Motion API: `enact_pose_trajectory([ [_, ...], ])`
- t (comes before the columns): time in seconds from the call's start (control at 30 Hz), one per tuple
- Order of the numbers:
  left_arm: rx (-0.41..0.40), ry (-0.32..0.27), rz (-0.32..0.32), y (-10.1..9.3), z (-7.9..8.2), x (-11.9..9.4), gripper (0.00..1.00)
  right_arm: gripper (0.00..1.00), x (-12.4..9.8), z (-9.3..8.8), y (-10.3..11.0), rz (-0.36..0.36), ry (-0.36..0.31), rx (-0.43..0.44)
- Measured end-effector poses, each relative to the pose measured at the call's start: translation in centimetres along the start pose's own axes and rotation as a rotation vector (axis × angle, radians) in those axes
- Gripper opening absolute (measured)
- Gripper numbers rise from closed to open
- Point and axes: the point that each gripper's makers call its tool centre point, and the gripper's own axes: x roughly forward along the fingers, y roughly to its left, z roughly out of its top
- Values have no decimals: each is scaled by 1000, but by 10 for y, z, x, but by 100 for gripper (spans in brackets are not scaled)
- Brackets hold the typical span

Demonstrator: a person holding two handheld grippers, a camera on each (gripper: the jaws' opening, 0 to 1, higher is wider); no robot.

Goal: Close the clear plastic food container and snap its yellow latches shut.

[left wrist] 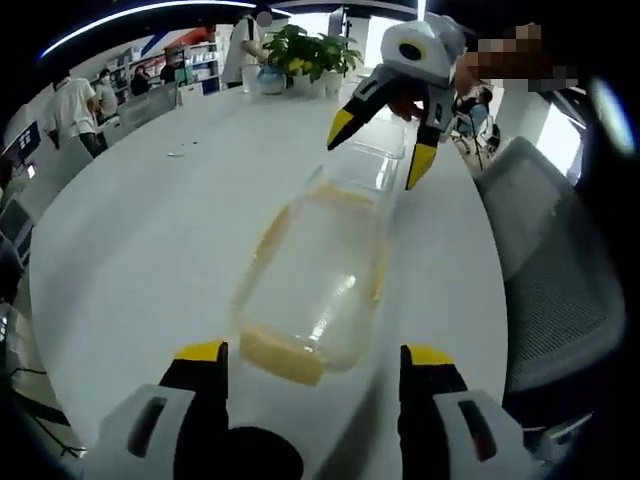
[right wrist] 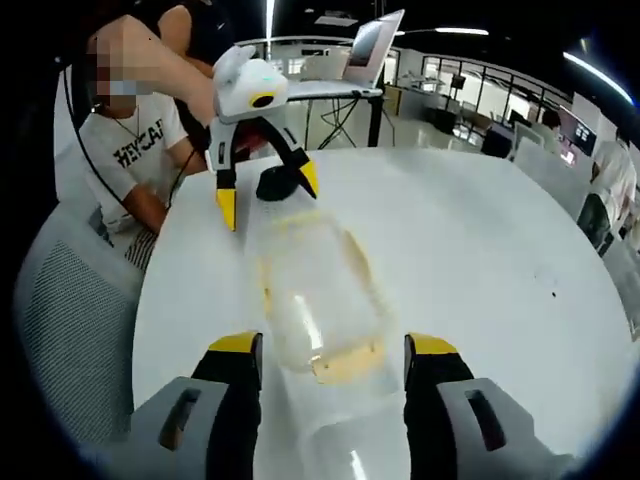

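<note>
Left gripper view: left gripper (left wrist: pixel 313 362) open, container (left wrist: pixel 318 285) on desk (left wrist: pixel 150 230) between jaws, long axis toward 1 o'clock, near yellow latch (left wrist: pixel 283 356) closest.

Right gripper view: right gripper (right wrist: pixel 333 358) open, opposite end straddled, axis 12 o'clock. Each gripper has its own end.

The left gripper view looks down the length of the clear container (left wrist: pixel 315 285) from close above the white bench (left wrist: pixel 140 250), facing the right hand-held gripper (left wrist: pixel 380 155) at its far end. The right gripper view faces back the opposite way, meeting the left hand-held gripper (right wrist: pixel 265 200). Both share the container and the bench around it.
</note>
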Motion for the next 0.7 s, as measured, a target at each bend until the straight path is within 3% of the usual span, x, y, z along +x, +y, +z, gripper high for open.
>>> enact_pose_trajectory([
  [0.13, 20, 23, -11, 1, -2, 3, 65, 52, 5, -7, 1, 32, 63, -38],
  [0.33, 55, 56, -23, 3, -5, 8, 64, 52, 11, -9, -6, 41, 90, -69],
  [0.7, 102, 94, -33, 9, -5, 11, 62, 49, 18, -26, -10, 107, 218, -185],
])
